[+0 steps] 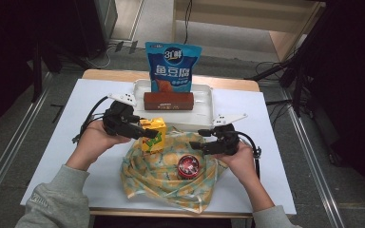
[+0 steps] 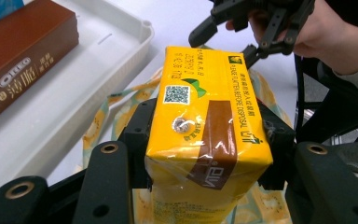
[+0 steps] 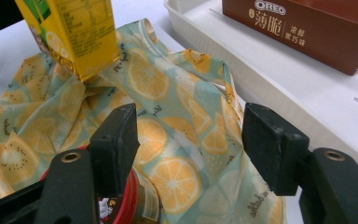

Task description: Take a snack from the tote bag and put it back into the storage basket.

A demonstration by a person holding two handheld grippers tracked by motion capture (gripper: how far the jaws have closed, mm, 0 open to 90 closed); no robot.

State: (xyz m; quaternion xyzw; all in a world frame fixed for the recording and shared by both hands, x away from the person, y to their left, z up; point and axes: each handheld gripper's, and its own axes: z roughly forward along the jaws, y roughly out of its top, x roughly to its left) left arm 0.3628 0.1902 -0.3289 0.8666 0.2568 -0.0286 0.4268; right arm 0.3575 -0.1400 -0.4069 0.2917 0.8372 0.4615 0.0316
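Observation:
My left gripper [image 1: 147, 132] is shut on a yellow juice carton [image 1: 154, 137], its pads pressing the carton's two sides [image 2: 205, 126]. The carton hangs tilted over the far edge of a lemon-patterned cloth [image 1: 161, 178]; whether its lower corner [image 3: 81, 70] touches the cloth [image 3: 168, 93] I cannot tell. My right gripper [image 1: 200, 142] stands open at the cloth's right side, nothing between its fingers [image 3: 191, 135]. A red-lidded jar [image 1: 188, 166] sits on the cloth just below that gripper's left jaw [image 3: 126, 205].
A white tray [image 1: 202, 113] lies beyond the cloth, holding a brown Oreo box [image 1: 168, 101] and an upright blue snack bag [image 1: 172, 66]. The tray's rim [image 3: 307, 107] is close to the right gripper. A white sheet covers the table [image 1: 275, 156].

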